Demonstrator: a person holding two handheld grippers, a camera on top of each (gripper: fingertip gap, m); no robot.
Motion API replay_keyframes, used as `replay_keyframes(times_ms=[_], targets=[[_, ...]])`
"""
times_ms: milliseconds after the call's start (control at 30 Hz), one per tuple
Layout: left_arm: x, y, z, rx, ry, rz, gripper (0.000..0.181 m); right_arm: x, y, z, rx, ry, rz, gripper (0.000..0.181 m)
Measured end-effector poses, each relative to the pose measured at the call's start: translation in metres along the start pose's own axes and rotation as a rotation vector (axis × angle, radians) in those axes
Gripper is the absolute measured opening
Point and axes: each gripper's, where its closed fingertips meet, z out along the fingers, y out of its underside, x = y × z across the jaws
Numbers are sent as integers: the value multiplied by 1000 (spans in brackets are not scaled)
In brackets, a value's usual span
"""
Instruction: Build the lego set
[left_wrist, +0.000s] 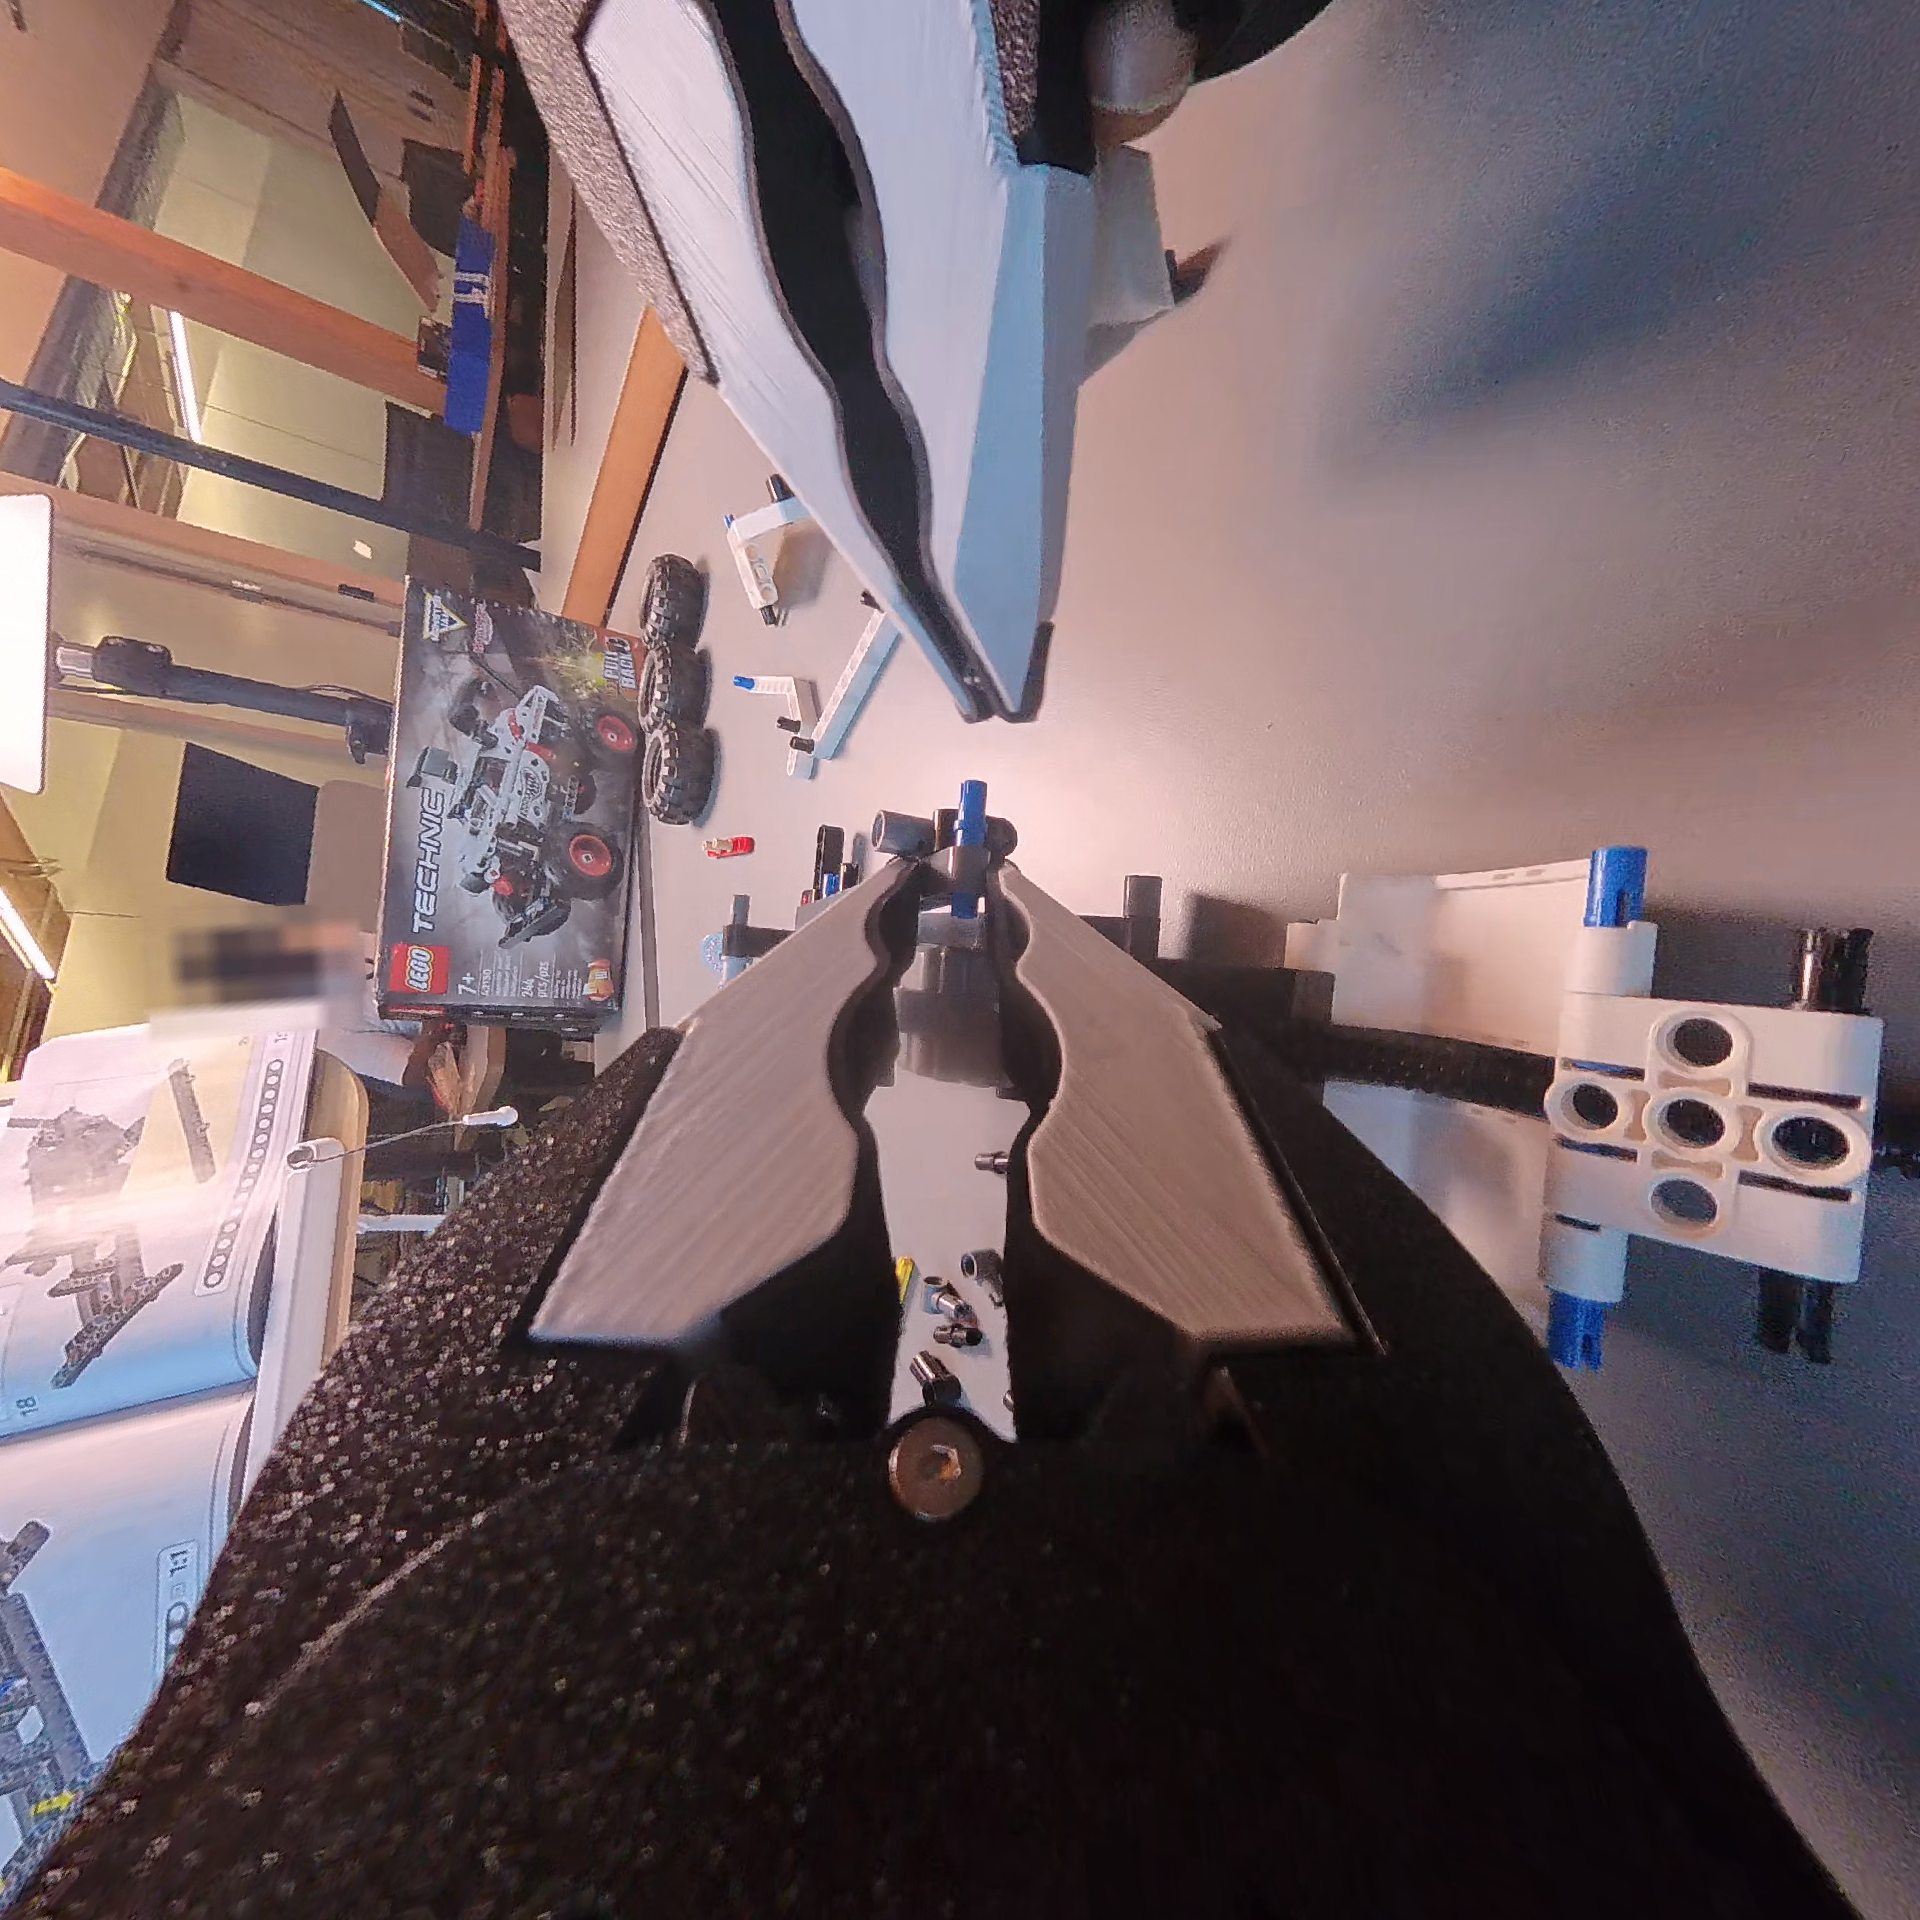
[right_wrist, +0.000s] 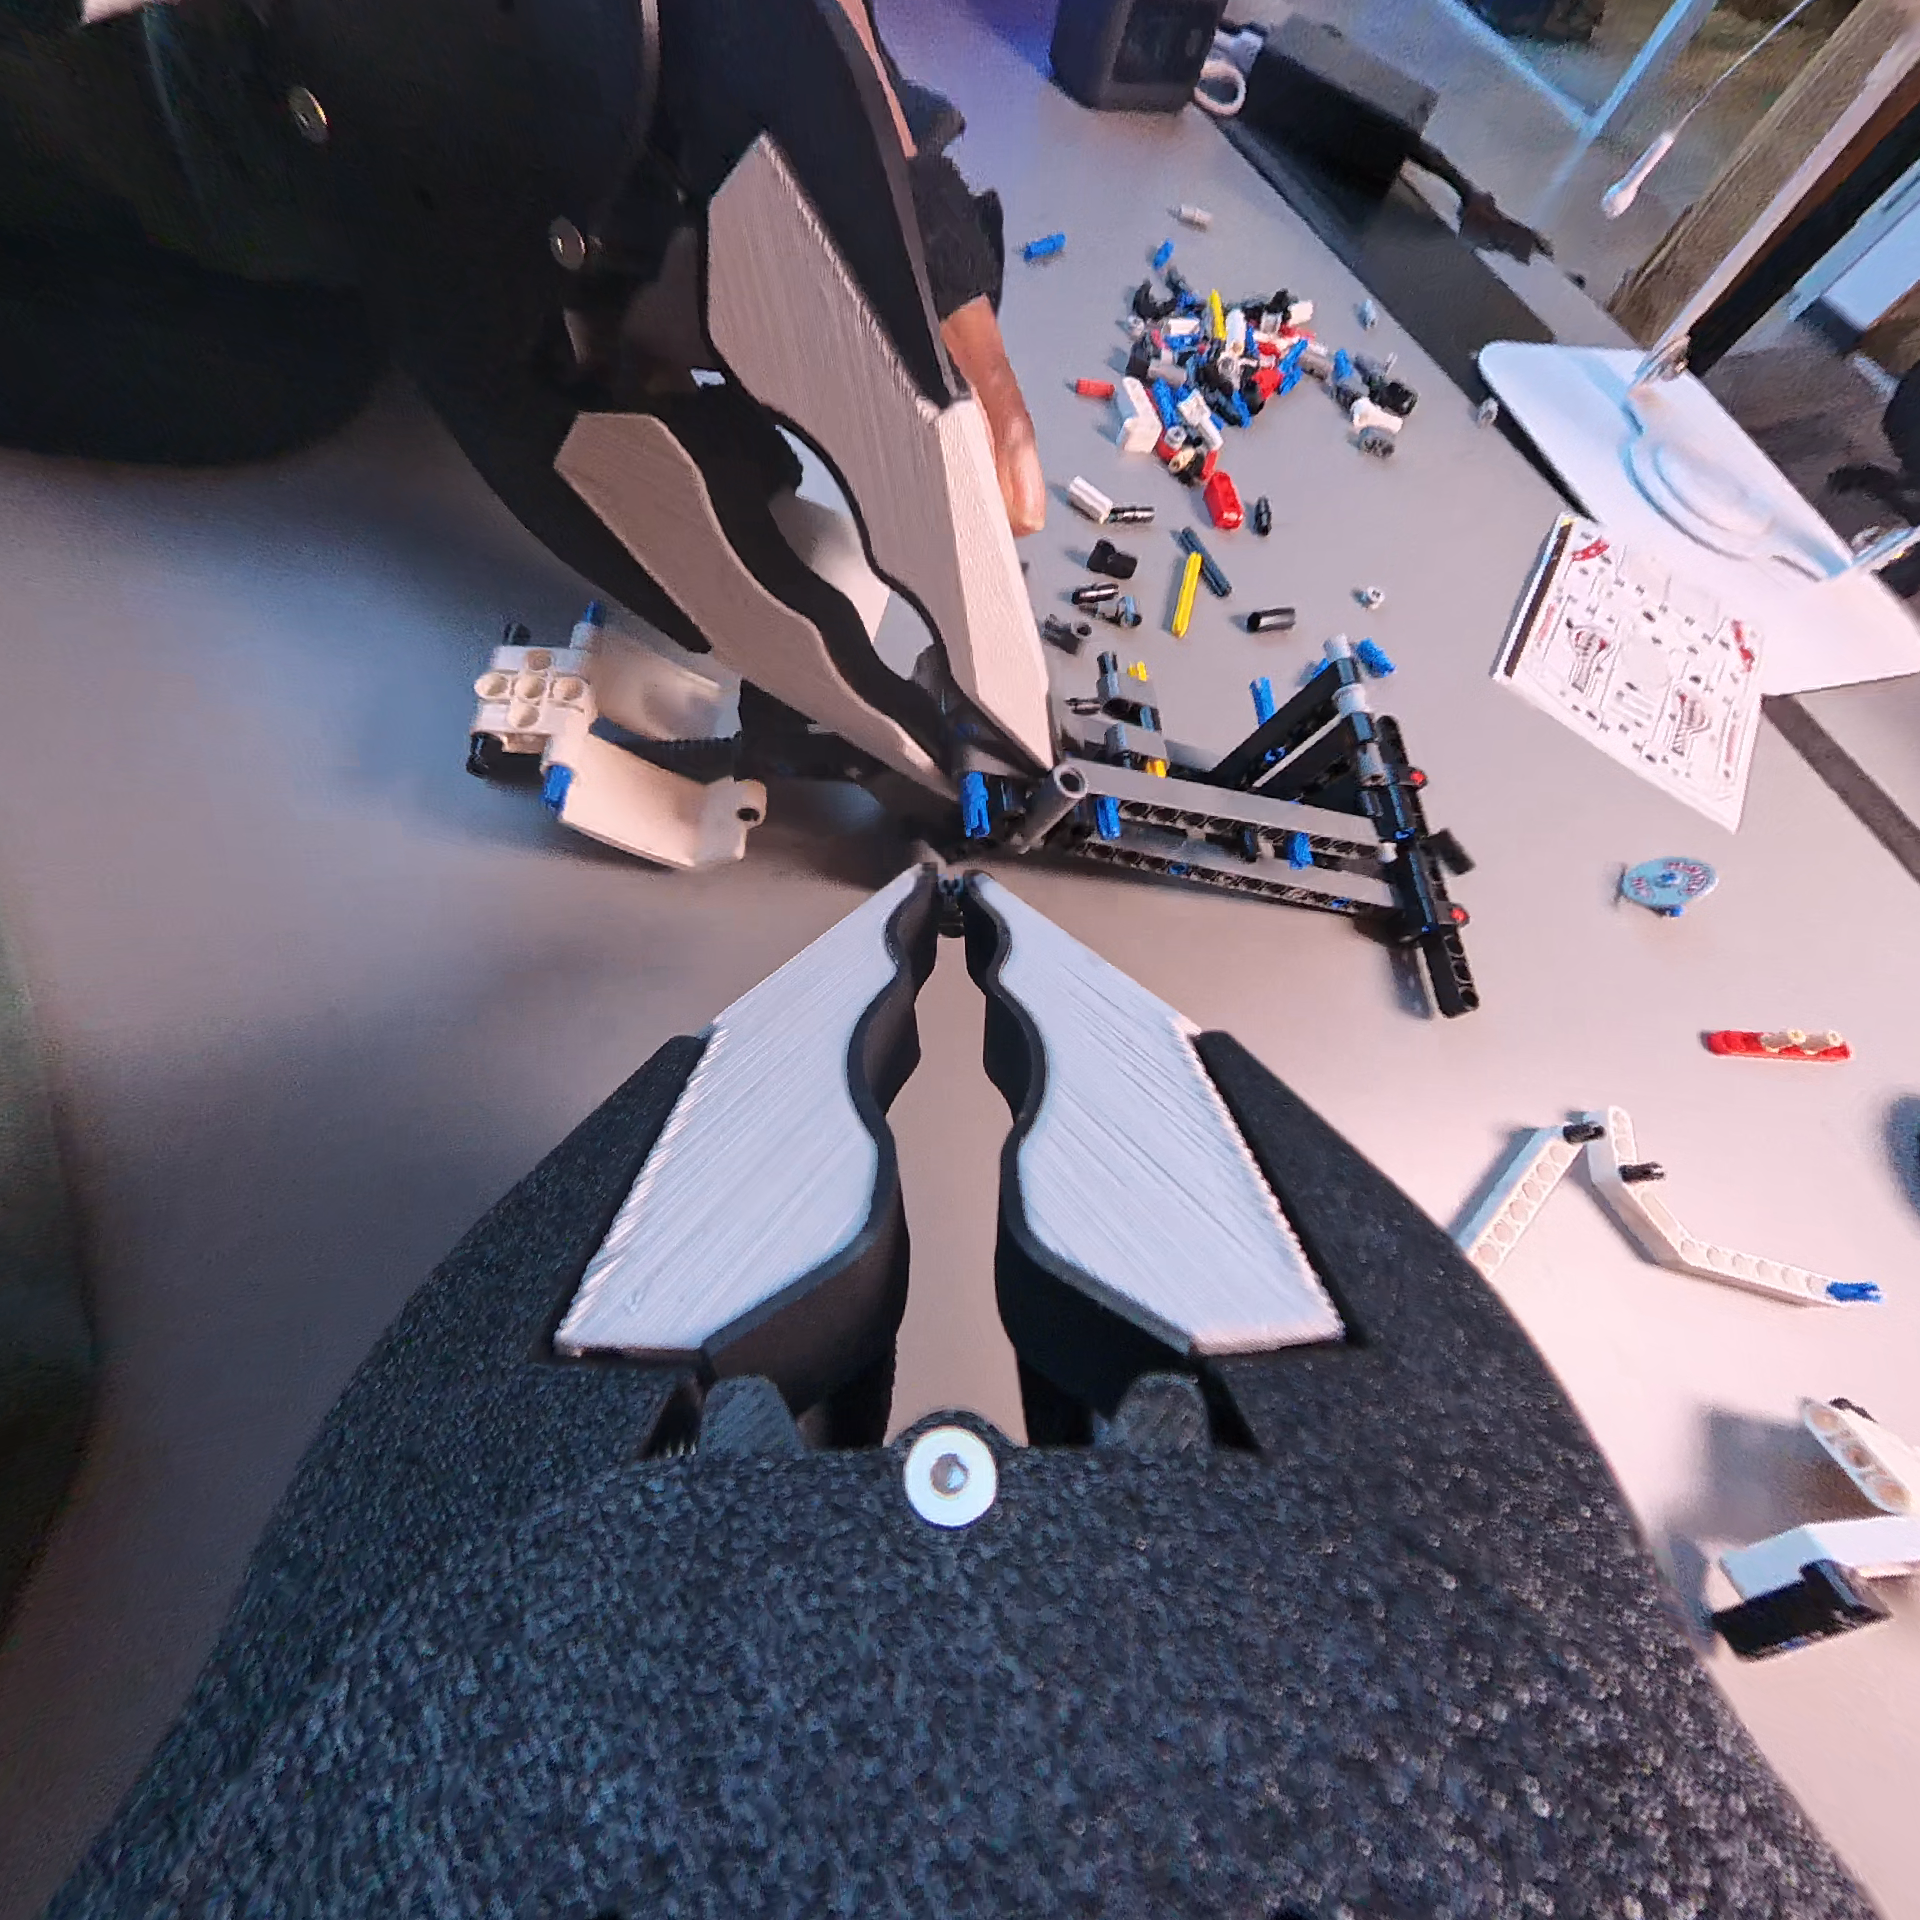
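- You are clamping your left gripper on the grey end of the dark frame assembly, fingers nearly closed around it.
- Your right gripper is pinching a small dark pin between almost-touching tips, just beside the frame's blue-pinned end.
- The frame is lying on the grey surface, with a white block assembly just beside it.
- Loose pieces are lying scattered beyond.
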Motion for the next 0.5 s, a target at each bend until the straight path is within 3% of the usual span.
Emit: replay_keyframes(times_ms=[200, 267, 333, 433, 500], targets=[[1, 3, 0, -6, 7, -15, 13, 7, 29, 11, -156, 39, -136, 5], [1, 3, 0, -7, 7, -23, 13, 6, 36, 14, -187, 37, -158, 20], [1, 4, 0, -8, 4, -22, 13, 7, 27, 13, -140, 40, -154, 29], [-1, 4, 0, -1, 0, -36, 13, 6, -6, 7, 16, 78, -218, 21], [-2, 4, -1, 5, -2, -48, 13, 5, -10, 10, 27, 118, -313, 21]])
